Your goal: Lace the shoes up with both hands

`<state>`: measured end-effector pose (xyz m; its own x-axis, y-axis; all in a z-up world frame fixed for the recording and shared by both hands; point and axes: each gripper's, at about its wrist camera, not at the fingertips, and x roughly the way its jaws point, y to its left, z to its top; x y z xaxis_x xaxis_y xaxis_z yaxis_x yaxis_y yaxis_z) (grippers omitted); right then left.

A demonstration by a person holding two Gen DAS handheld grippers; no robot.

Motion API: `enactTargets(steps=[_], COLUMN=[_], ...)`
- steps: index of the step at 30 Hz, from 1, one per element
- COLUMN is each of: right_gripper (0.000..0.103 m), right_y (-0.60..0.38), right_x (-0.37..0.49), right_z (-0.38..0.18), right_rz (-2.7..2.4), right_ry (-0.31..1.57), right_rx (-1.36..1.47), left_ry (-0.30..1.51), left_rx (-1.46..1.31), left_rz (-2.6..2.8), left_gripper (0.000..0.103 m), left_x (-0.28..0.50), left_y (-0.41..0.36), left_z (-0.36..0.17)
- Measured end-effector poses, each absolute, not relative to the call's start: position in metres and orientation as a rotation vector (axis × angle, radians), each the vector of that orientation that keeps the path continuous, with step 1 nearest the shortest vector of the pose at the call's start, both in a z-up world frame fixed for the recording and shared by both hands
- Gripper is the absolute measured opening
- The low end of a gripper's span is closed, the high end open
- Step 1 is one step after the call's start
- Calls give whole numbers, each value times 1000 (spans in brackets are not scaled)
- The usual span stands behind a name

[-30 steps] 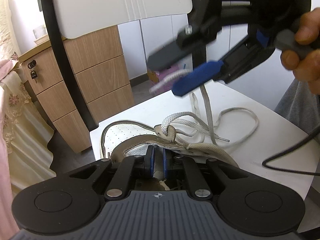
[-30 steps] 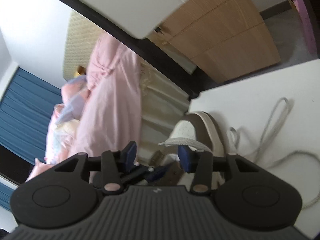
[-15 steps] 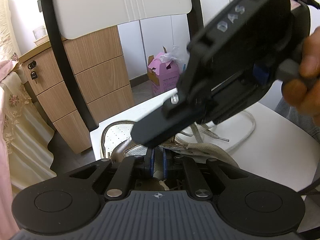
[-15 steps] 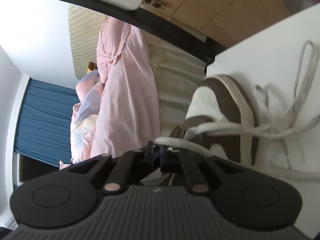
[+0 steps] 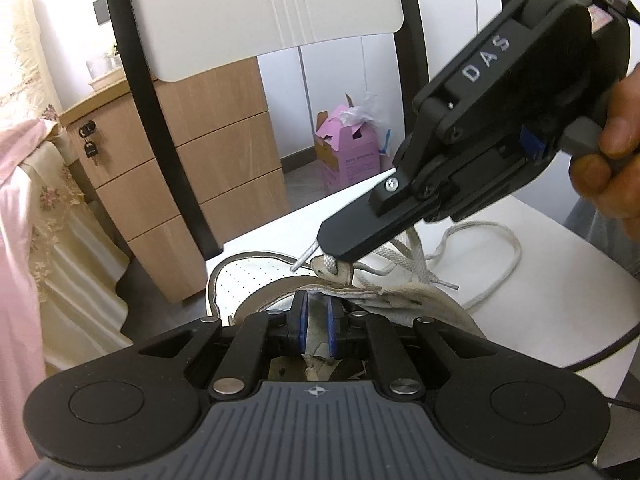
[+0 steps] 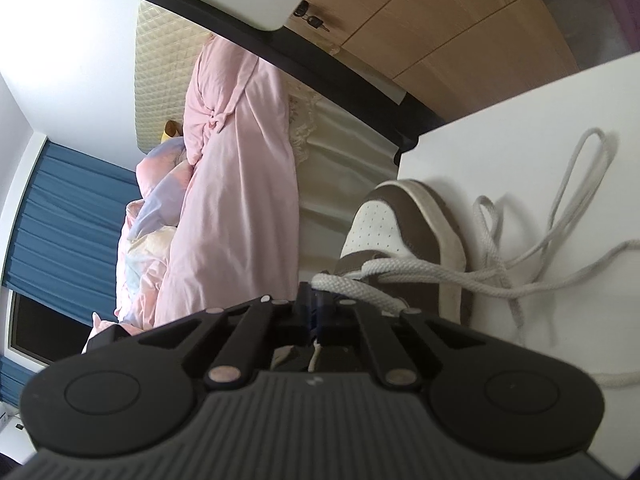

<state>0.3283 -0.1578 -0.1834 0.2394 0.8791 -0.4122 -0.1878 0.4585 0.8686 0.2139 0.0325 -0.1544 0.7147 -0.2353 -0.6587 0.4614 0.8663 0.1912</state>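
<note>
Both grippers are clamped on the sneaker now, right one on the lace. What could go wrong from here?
1. The right gripper pinches the lace close to its tip; it may slip out when pulled.
2. Loose lace loops lie tangled on the table and could snag.
3. The left gripper grips only the shoe upper, so the shoe might shift.
</note>
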Motion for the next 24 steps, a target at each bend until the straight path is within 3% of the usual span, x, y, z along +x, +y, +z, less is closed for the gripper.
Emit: enactTargets(steps=[5,7,9,15,19,22,24], right_gripper=[3,3,3,3,3,3,3], right_y=[-158,-158,-159,-155,-149,-147,-145], right_x=[329,330,330,330,328,326,325], right_z=[-181,-180,-179,-171,-167,-166,-165], right_rz=[849,851,852,881,907,922,932], right_ry=[1074,1071,1068,1058,1067,1076,1077], right_rx=[780,775,771,711,653,628,619], left_ry=[623,591,550,479,453,427,410], left_rx=[457,509,547,615,649,672,662], left_rz=[-366,-362,-364,-389,-404,-406,-418], left_gripper=[33,54,56,54,44,28,12], left_x=[203,195,189,181,179,181,181], left_y=[28,27,27,26,24,24,25], left_z=[-153,-153,-152,-152,-155,-156,-154])
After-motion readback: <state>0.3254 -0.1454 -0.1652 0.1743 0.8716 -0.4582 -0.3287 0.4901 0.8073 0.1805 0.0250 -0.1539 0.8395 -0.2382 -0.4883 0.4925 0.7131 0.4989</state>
